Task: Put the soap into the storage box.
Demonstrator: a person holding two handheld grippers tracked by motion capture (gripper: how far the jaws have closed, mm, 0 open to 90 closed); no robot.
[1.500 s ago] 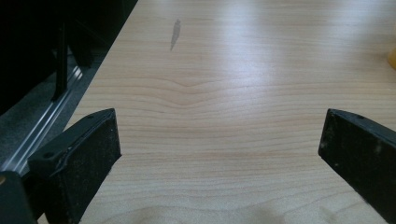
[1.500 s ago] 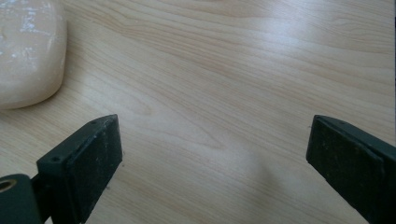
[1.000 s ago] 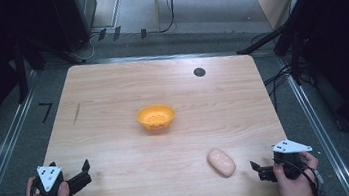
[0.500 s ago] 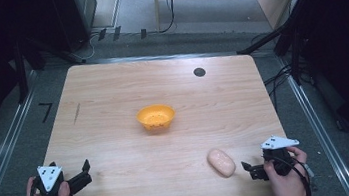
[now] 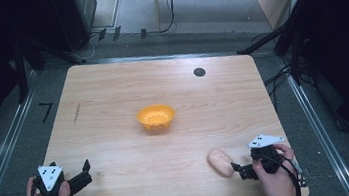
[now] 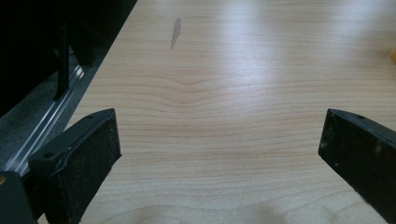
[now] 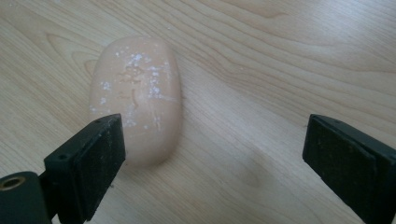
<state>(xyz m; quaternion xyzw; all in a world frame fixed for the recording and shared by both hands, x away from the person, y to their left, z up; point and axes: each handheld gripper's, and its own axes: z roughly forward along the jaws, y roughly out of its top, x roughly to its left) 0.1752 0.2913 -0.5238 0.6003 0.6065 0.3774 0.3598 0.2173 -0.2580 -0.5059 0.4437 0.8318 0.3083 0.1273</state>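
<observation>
Reaching toward pale bread roll (image 5: 220, 162) with right gripper (image 5: 237, 169) — jaws spread wide, nothing between them yet. Roll lies on table (image 5: 113, 110) near front edge, just beside my jaws, well apart from orange bowl (image 5: 156, 118). In right gripper view roll (image 7: 135, 95) sits off-centre, ahead of one jaw. I judge: shift sideways to centre it, straddle narrow width, squeeze gently — soft thing. Left gripper (image 5: 84, 170) open, idle at front-left corner.
</observation>
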